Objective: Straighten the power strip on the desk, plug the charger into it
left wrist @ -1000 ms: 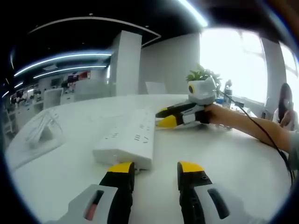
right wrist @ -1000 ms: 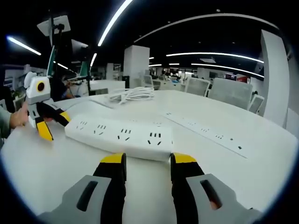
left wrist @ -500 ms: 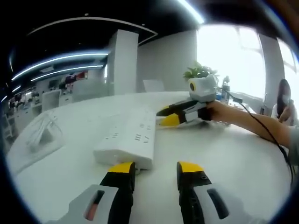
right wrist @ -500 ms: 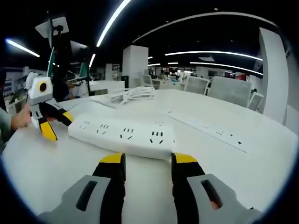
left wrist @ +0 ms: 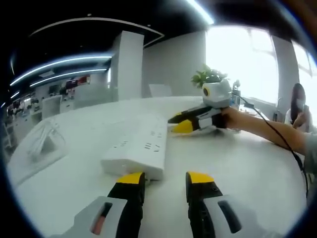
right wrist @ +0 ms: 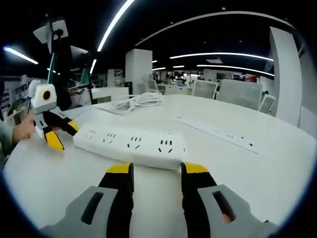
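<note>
While the far reaches of the office are blurring into glare and darkness, you are working over one broad, smooth white desk (right wrist: 277, 168), whose rounded edge is curving away in both views. One chunky white plastic power strip (right wrist: 130, 146) is lying flat on it, a long rounded block with four socket groups showing on its top face in the right gripper view; in the left gripper view the strip (left wrist: 139, 151) is running away from you end-on, so the sockets are hard to count there. A second, thin flat strip (right wrist: 218, 135) is lying well apart on the desk beyond it, its details too small to read. One loose coil of white cable (right wrist: 140, 100) is resting on the far side of the desk; I cannot tell whether a charger is attached to it.

You are holding the left gripper (left wrist: 162, 179) low over the desk, its two yellow-tipped black jaws spread and gripping nothing, the left jaw tip just beside the near end of the power strip. You are holding the right gripper (right wrist: 151, 171) just beside the strip's long side, jaws likewise spread and empty. Each gripper is also appearing in the other's view, by opposite ends of the strip. One potted plant (left wrist: 207, 76) is standing behind, washed out by window light.
</note>
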Demonstrator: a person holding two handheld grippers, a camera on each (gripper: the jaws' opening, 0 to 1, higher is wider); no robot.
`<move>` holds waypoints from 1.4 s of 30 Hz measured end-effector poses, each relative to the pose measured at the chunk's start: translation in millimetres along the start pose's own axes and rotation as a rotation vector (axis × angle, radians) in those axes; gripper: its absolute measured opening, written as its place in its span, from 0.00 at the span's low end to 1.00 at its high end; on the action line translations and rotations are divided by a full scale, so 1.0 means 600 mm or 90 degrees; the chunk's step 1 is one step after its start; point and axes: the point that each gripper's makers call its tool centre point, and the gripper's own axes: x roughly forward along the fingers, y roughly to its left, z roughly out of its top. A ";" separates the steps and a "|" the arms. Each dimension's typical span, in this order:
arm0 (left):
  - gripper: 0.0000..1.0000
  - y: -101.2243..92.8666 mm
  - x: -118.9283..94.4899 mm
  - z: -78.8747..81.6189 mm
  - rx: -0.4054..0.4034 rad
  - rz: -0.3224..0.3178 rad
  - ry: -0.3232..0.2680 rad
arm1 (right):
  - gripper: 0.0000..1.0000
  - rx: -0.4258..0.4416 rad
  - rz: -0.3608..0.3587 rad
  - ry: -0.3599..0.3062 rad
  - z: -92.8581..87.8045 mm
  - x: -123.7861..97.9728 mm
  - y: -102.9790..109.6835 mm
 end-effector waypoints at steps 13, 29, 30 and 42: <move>0.33 0.001 -0.008 -0.001 0.009 0.000 0.004 | 0.38 0.016 -0.020 -0.003 -0.002 -0.016 0.016; 0.35 0.007 -0.027 -0.004 0.040 0.000 0.011 | 0.37 0.009 -0.041 0.022 -0.011 -0.055 0.054; 0.35 0.007 -0.028 -0.005 0.041 0.000 0.011 | 0.37 0.011 -0.041 0.019 -0.011 -0.058 0.056; 0.36 0.013 -0.028 -0.001 0.041 0.003 0.017 | 0.34 0.004 -0.046 0.025 -0.013 -0.068 0.064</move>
